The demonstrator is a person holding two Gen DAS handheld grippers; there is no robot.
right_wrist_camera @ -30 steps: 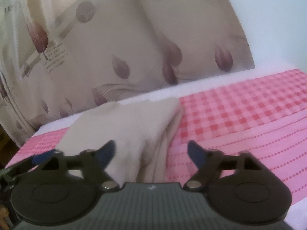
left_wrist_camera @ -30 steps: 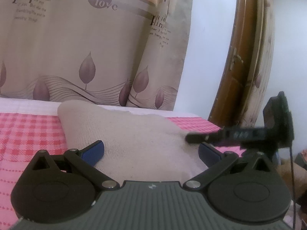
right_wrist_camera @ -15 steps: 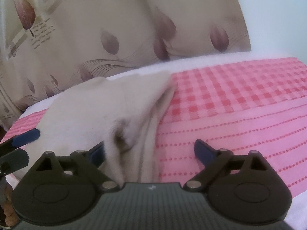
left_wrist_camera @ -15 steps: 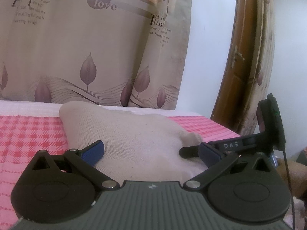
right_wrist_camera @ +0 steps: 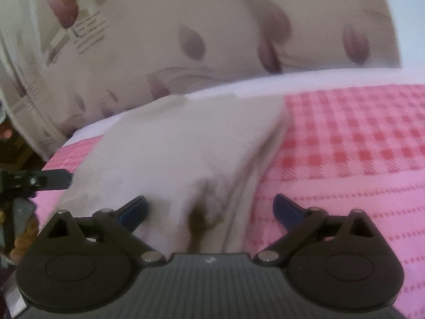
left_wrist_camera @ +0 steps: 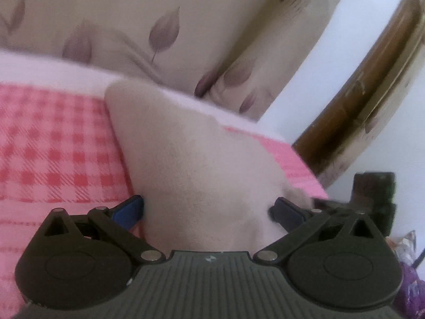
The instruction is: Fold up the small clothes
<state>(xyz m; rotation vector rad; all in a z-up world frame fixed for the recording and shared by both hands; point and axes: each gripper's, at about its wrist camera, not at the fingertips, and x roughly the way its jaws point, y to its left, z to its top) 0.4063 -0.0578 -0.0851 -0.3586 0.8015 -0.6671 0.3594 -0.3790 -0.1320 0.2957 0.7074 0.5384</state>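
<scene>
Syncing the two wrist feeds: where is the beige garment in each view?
Left wrist: beige garment fills the centre, running from the far bed edge down between the open left claw.
Right wrist: centre-left, its near end inside the open right claw.
Shared landmark: leaf-print curtain behind the pink checked bedsheet.

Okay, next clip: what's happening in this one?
A person with a handheld gripper in each hand is folding a beige garment on a bed with a pink checked cover. Both the left gripper and the right gripper are open, with the near edge of the cloth lying between their fingers. Neither has closed on the fabric. A leaf-print curtain hangs behind the bed.
</scene>
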